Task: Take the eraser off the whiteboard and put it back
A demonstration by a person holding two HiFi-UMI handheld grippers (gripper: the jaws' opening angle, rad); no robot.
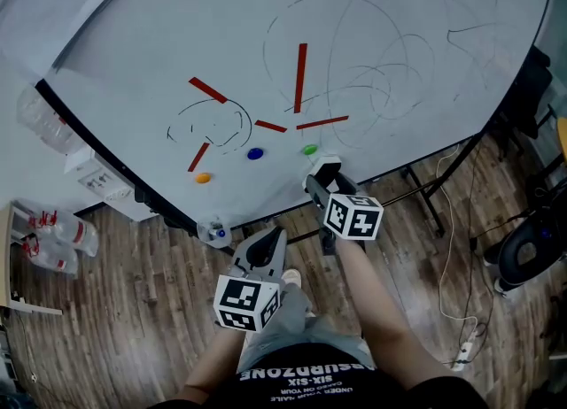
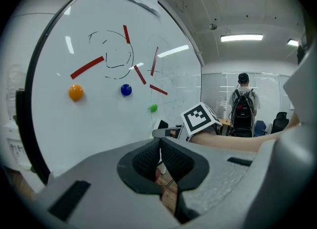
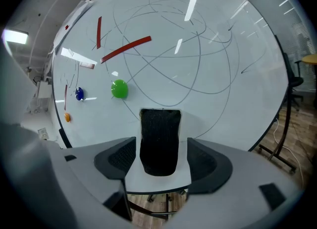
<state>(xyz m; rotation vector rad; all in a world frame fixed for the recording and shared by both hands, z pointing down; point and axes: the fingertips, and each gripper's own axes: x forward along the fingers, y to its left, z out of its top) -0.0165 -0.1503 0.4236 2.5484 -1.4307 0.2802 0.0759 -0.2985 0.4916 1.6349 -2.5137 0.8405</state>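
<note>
The eraser [image 3: 158,141], black felt on a white body, sits flat against the whiteboard [image 3: 223,64] near its lower edge, just below a green magnet [image 3: 119,88]. My right gripper [image 3: 160,149] straddles it with jaws wide open, and there is a gap between each pad and the eraser. In the head view the eraser [image 1: 326,166] shows at the tip of the right gripper [image 1: 322,177]. My left gripper [image 1: 270,241] hangs back from the board over the floor. Its pads meet at the tips with nothing between them, seen in its own view as the left gripper [image 2: 159,143].
Blue [image 1: 255,154] and orange [image 1: 202,178] magnets and red strips [image 1: 300,77] are stuck on the scribbled board. The stand's legs [image 1: 425,195], a caster [image 1: 215,233], a cable with a power strip [image 1: 465,354], bottles [image 1: 71,235] and a chair base [image 1: 530,252] occupy the wood floor. A person [image 2: 242,106] stands far back.
</note>
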